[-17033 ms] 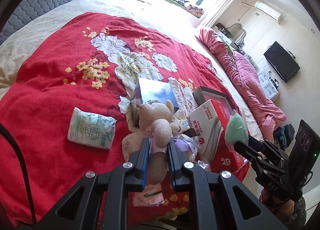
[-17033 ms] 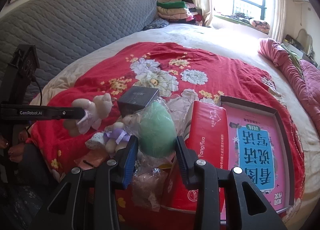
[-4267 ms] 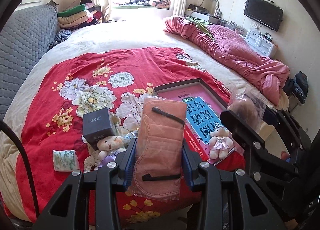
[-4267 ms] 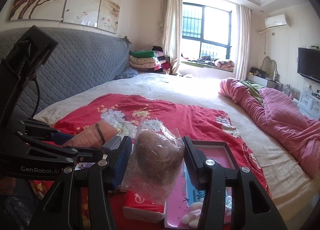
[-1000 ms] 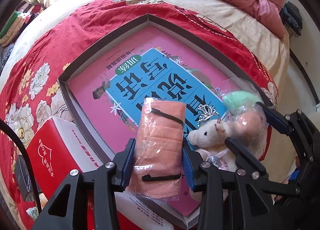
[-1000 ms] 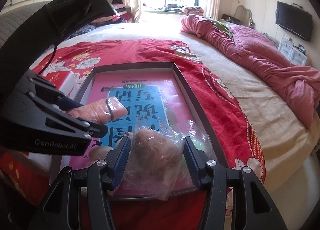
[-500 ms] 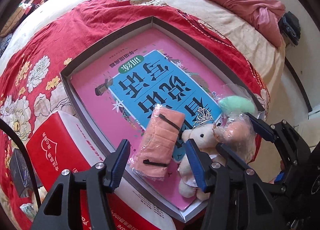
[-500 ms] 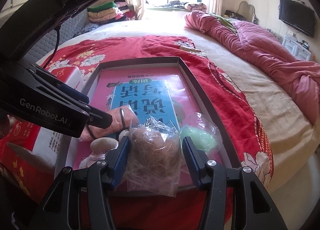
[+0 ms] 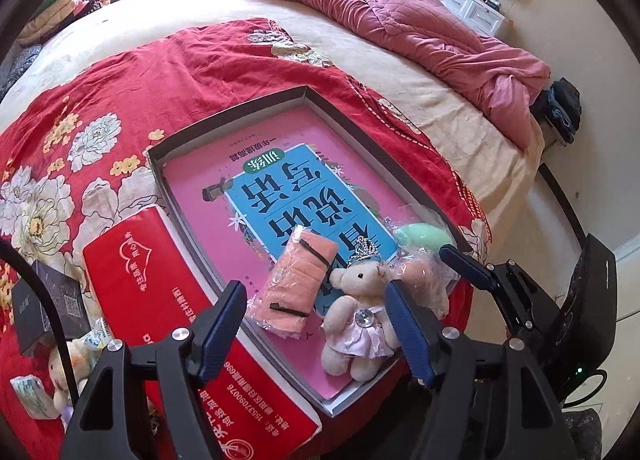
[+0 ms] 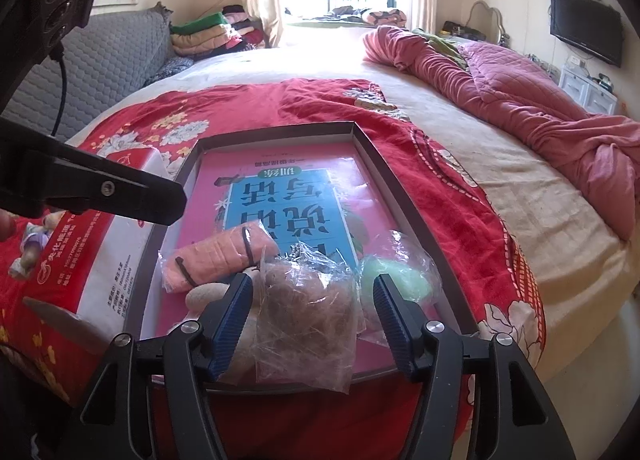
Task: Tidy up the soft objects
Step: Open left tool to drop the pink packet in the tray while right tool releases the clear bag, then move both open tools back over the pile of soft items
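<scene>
A grey-rimmed tray (image 9: 236,122) with a pink and blue book cover inside lies on the red floral bedspread. In it are a wrapped peach towel (image 9: 298,284), a teddy bear in a pink dress (image 9: 356,312), a bagged green soft ball (image 9: 420,236) and a bagged brown ball (image 10: 316,300). My left gripper (image 9: 314,324) hovers above the towel, jaws opening, nothing touching its pads. My right gripper (image 10: 312,316) straddles the brown ball's bag at the tray's near end. Its jaws are opening and the pads stand clear of the bag. The towel (image 10: 220,256) lies beside the bag.
A red tissue box (image 9: 160,300) lies against the tray's left side. Further left are a black box (image 9: 44,304), a small plush bear (image 9: 66,364) and a tissue pack (image 9: 30,396). A crumpled pink quilt (image 9: 420,20) covers the far right. The bed edge (image 10: 580,300) drops off close to the tray.
The left gripper let go of the peach towel, which now lies in the tray, and rose away. The right jaws widened off the bagged brown ball.
</scene>
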### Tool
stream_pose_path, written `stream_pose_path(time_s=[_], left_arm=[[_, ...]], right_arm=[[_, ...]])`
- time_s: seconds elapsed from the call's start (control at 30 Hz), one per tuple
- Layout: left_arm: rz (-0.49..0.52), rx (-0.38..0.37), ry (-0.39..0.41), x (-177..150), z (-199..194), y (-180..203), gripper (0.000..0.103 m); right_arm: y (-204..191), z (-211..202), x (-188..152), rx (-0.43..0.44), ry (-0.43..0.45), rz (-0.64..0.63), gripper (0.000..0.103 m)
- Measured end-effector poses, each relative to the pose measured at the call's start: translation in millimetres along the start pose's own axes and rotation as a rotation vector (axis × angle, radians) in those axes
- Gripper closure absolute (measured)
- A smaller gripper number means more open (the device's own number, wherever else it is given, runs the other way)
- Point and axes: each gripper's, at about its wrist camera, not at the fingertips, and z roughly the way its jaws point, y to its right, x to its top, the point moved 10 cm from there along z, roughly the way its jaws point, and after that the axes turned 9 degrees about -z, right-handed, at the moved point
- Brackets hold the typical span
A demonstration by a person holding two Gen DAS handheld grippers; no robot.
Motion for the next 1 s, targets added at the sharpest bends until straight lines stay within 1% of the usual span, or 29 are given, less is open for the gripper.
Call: stream_pose_path(time_s=[0.07, 0.17, 0.23, 0.3, 0.43, 0.57, 0.8, 0.9, 1.0], left_arm=[[-0.005, 0.004, 0.008, -2, -4, -3, 0.031], [-0.014, 0.009, 0.016, -6, -8, -7, 0.03], [-0.02, -0.001, 0.02, -9, -11, -8, 0.03], [-0.026, -0.006, 0.029, -11, -14, -8, 0.029], [-0.033, -0.015, 0.026, -18, -17, -10, 0.026], [-0.052, -0.018, 0.028, -24, -21, -15, 0.025], [-0.063, -0.008, 0.03, -32, -25, -20, 0.025], [-0.059, -0.007, 0.033, -36, -29, -20, 0.024], [-0.061, -0.01, 0.038, -39, -34, -21, 0.017]], right_arm=[[0, -3, 2, 0.002, 0.007, 0.012, 0.033], [0, -8, 6, -0.006, 0.023, 0.023, 0.033], [-1, -12, 9, -0.01, 0.037, 0.027, 0.033], [-2, -16, 12, -0.03, 0.044, 0.023, 0.032], [-4, -21, 16, -0.069, 0.051, 0.011, 0.028], [0, -25, 19, -0.139, 0.05, -0.006, 0.026], [4, -26, 16, -0.154, 0.034, 0.024, 0.025], [6, -31, 18, -0.168, 0.043, 0.043, 0.025], [7, -39, 23, -0.191, 0.061, 0.05, 0.025]])
